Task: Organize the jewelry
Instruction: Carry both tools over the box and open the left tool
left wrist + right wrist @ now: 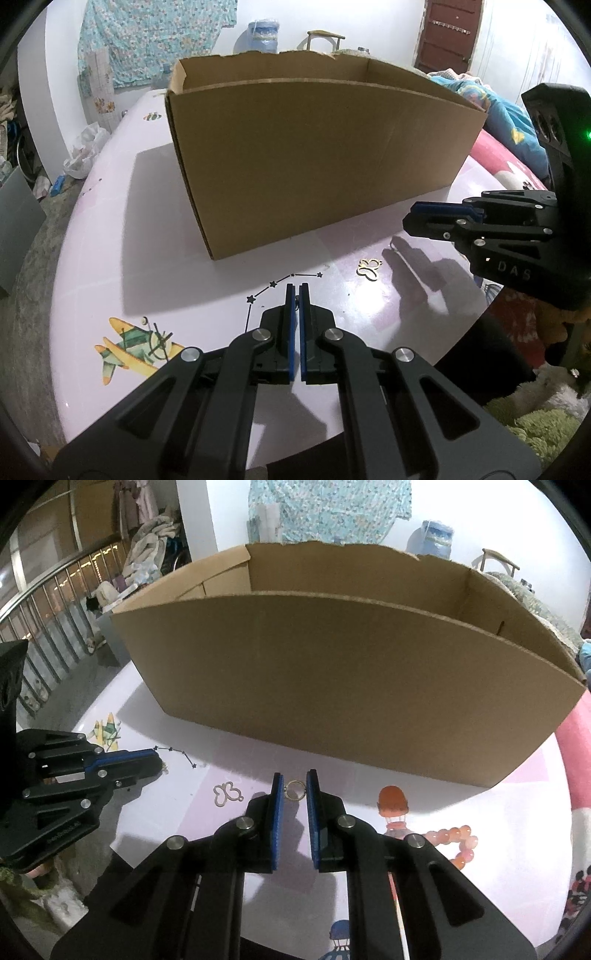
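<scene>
Nearest in the right wrist view, the right gripper has its blue pads drawn in on a small metal ring, which sits pinched between the tips just above the table. To its left lies a flat butterfly-shaped charm on the pale tabletop, between the two tools. To the right, partly behind the gripper's arm, a bracelet of orange and pink beads rests beside a printed balloon picture.

The left gripper is pressed together; something tiny and dark shows in the slit at its tips, with a bit dangling there in the right view, but what it is cannot be told. It hangs over a printed line of stars, with an aeroplane picture to its left.

Beyond all this a large open cardboard box stands on the table, its near wall hiding the floor inside. Farther back hang a patterned cloth and a brown door.
</scene>
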Tool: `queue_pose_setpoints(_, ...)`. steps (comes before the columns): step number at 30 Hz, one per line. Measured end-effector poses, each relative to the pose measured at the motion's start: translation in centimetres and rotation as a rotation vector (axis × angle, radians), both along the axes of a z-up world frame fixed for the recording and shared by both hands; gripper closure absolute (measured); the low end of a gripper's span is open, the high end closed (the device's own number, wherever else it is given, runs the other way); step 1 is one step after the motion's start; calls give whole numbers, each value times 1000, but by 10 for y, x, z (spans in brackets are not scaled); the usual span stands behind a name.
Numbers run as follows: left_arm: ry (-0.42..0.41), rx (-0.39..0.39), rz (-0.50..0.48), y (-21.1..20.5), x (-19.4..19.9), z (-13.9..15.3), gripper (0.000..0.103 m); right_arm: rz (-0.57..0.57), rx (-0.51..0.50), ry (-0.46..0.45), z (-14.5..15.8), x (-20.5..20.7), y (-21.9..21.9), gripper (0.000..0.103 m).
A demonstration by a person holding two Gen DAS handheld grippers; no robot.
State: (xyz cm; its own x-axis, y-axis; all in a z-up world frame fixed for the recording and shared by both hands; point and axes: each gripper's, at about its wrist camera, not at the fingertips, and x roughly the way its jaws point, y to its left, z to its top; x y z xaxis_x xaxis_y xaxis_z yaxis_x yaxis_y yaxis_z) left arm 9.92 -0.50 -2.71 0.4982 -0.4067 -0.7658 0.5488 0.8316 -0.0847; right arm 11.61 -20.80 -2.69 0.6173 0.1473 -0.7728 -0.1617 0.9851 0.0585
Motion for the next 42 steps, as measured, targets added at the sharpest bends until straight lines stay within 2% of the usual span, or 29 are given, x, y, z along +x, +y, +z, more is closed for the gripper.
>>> queue_pose_setpoints(7,-31,-25,11,6,-8,17,102,-8,8,-47,16,-16,-2,91)
queue_pose_setpoints(12,-87,-64,-10,8,-21,45,102,-2,17,-89,34,-28,-1,91)
queue_pose_setpoints(17,-229,-76,-68,-1,-32,90,102,25,28,-186,73,-42,-5,90)
queue_pose_setpoints(20,-290,-111,-91,-6,-26,115,102,38,53,-257,103,-40,-14,90)
queue_pose_setpoints(24,-308,-164,-87,-11,-2,136,102,44,68,-314,131,-22,-29,90)
queue_pose_setpoints(28,-267,-170,-72,-21,30,140,102,37,94,-300,140,7,-46,90)
queue_pose_setpoints(31,-192,-110,-53,-29,62,126,102,22,120,-228,134,36,-62,90)
queue_pose_setpoints(33,-125,-74,-33,-33,79,113,102,4,130,-162,125,56,-72,90)
queue_pose_setpoints(36,-22,-64,2,-35,106,91,102,-20,148,-58,104,81,-84,90)
queue_pose_setpoints(39,19,-40,32,-37,123,78,102,-34,119,18,87,102,-87,90)
queue_pose_setpoints(42,41,-34,48,-36,128,73,100,-30,103,43,79,113,-87,90)
